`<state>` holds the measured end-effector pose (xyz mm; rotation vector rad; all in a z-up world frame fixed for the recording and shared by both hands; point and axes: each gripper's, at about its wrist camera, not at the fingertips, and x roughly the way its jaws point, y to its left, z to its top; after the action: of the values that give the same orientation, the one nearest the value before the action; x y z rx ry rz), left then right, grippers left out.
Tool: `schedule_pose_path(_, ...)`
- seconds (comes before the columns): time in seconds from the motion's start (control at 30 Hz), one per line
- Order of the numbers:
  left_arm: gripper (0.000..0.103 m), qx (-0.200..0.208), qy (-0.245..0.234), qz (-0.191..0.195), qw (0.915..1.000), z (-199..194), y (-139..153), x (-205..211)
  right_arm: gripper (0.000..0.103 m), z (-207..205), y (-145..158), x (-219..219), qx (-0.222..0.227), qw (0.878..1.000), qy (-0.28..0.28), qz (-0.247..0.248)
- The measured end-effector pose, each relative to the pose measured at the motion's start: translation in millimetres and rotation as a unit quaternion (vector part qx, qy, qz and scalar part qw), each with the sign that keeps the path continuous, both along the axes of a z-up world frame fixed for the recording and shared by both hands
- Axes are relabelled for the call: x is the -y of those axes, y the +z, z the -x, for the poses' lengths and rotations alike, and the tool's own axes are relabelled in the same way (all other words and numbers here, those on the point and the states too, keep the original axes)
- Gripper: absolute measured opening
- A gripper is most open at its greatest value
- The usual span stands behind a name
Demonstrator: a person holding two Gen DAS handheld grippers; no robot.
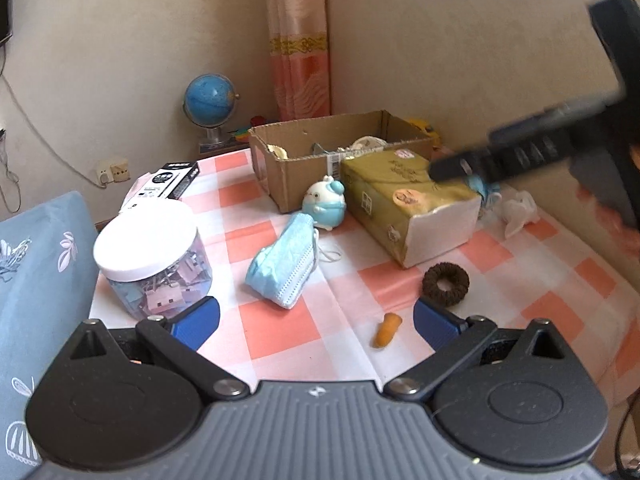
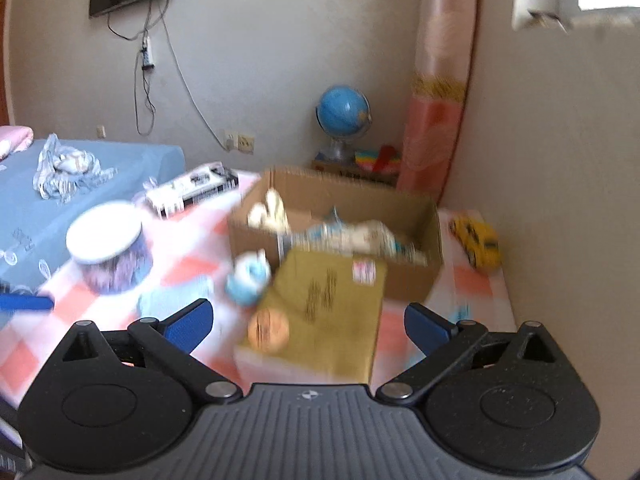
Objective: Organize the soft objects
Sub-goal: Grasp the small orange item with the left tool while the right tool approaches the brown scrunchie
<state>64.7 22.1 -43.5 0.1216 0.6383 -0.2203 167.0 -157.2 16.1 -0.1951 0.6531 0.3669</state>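
The soft things lie scattered on a pink-and-white checked tablecloth [image 1: 276, 332], all taken here relative to the open cardboard box [image 1: 304, 168] at its far side. A folded blue face mask [image 1: 284, 264] lies in front of the box, nearer the camera, with its ear loop trailing to the right. Between mask and box stands a small white-and-blue plush toy [image 1: 325, 204], just beside the box's front wall. Right of the toy, touching the box's front corner, sits an olive-yellow tissue pack [image 1: 408, 208], torn open at its near end. In front of the pack are a dark brown hair scrunchie [image 1: 446, 283] and, nearer still, a small orange earplug [image 1: 389, 329]. A crumpled white tissue [image 1: 520, 210] lies to the right of the pack. The box already holds some pale items, too blurred to name.

The left gripper [image 1: 316, 318] hovers low over the cloth, its blue-padded tongs spread wide with nothing between them. The right gripper [image 2: 308, 322] is above the tissue pack, its tongs likewise spread and empty; its view is motion-blurred.

Left of the box stand a clear jar of binder clips [image 1: 154, 258] with a white lid and a black-and-white carton [image 1: 172, 180]. Behind the box is a blue globe [image 1: 210, 100]; to its right, a yellow toy car [image 2: 478, 242].
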Motion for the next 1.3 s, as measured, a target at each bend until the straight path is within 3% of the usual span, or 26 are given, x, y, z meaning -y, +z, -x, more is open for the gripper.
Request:
schedule_pose_path(0.23,0.103,-0.020,-0.007,-0.026,0.9994,-4.9,-10.3,8.1,0.103,32.6,-51.6,15.5,-0.054,0.998,-0.023,0.005)
schedule_pose_path(0.47,0.102,-0.048,-0.009,-0.019,0.9986,-9.0,-22.1,7.7,0.103,39.3,-81.3,12.2,-0.086,0.996,-0.019,0.010)
schedule_pose_path(0.87,0.103,-0.081,-0.016,-0.044,0.9956,-24.8,-44.8,15.2,0.103,42.2,-88.1,11.7,-0.064,0.998,-0.010,0.011)
schedule_pose_path(1.3,0.103,-0.071,-0.009,-0.049,0.9962,-38.4,-44.8,10.0,0.103,45.0,-88.9,13.4,-0.055,0.998,-0.008,0.007)
